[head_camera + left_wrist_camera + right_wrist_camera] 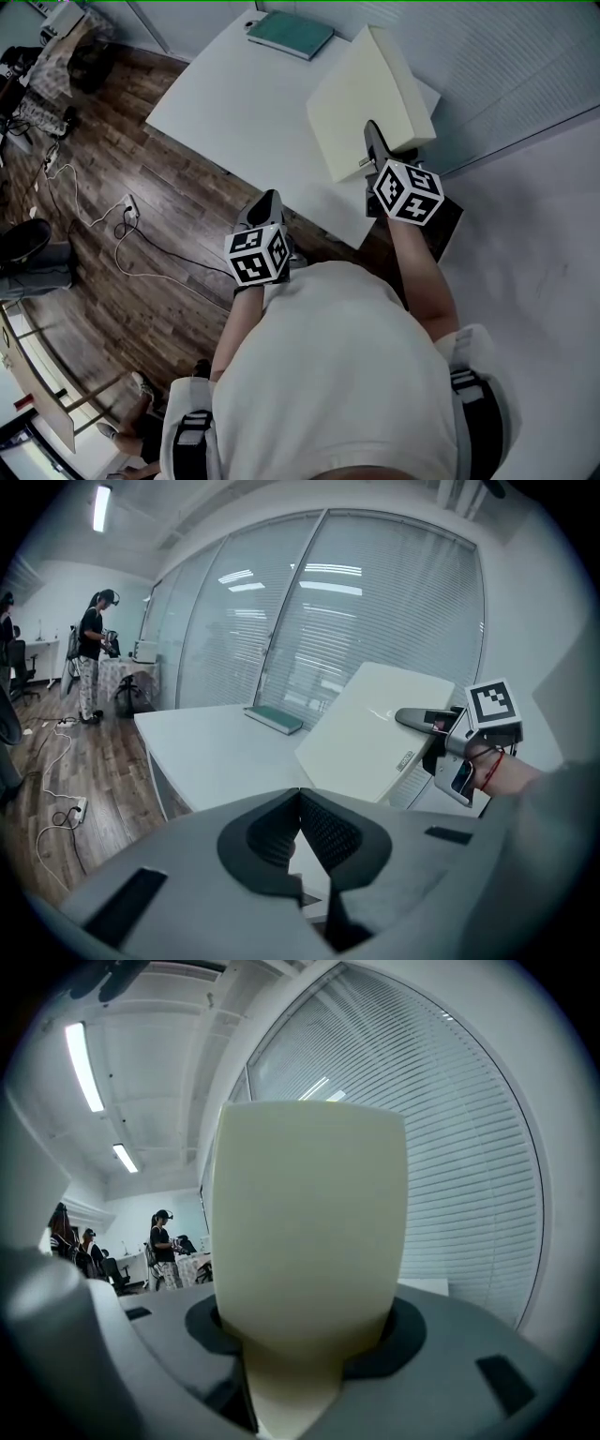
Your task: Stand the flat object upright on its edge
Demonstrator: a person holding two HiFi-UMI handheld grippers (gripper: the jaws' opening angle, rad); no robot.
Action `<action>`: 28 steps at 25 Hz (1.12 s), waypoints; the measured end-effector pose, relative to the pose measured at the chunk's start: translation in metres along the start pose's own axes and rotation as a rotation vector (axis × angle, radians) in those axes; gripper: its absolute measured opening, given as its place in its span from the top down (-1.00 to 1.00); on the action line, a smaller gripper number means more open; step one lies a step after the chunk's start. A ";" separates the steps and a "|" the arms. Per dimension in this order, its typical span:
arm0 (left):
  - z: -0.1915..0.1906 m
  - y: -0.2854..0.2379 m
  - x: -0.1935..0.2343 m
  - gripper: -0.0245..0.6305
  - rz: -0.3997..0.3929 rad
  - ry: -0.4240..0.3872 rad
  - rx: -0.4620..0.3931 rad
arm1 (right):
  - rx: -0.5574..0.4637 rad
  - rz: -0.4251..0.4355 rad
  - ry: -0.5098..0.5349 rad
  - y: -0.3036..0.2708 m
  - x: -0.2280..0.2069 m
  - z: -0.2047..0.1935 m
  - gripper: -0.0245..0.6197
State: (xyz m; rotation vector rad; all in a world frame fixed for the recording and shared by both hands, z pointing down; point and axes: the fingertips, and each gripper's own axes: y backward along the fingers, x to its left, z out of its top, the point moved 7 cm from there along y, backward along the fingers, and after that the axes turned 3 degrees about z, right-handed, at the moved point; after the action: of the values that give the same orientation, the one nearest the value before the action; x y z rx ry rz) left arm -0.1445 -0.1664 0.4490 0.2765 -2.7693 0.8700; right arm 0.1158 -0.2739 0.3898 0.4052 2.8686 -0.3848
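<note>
The flat object is a cream slab-shaped box [366,98]. It hangs tilted over the right end of the white table [234,122], its near edge clamped in my right gripper [373,142]. In the right gripper view the box [309,1232] fills the middle and runs down between the jaws. The left gripper view shows the box [375,733] slanting up, with the right gripper [422,719] on its upper right edge. My left gripper [267,202] hovers at the table's near edge, left of the box; its pads [323,832] meet at the tips with nothing between them.
A teal book [291,35] lies flat at the far end of the table. Window blinds [375,602] stand behind the table. Cables and a power strip [127,208] lie on the wood floor to the left. A person [94,653] stands far off.
</note>
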 end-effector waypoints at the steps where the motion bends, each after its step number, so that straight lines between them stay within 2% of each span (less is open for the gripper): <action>1: 0.002 -0.002 0.003 0.86 -0.002 -0.001 0.000 | 0.006 -0.008 0.019 -0.004 0.003 0.000 0.10; 5: 0.011 -0.011 0.018 0.86 -0.008 -0.006 0.005 | 0.020 -0.028 0.083 -0.021 0.014 0.002 0.10; 17: 0.033 -0.027 0.056 0.86 -0.037 -0.030 0.018 | 0.060 -0.081 0.182 -0.070 0.043 0.002 0.10; 28: 0.042 -0.033 0.080 0.86 -0.068 -0.041 0.031 | 0.051 -0.102 0.273 -0.085 0.065 0.003 0.07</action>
State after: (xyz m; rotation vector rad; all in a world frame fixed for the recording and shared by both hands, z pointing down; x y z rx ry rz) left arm -0.2193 -0.2257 0.4548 0.3958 -2.7685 0.9009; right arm 0.0304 -0.3382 0.3900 0.3446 3.1600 -0.4531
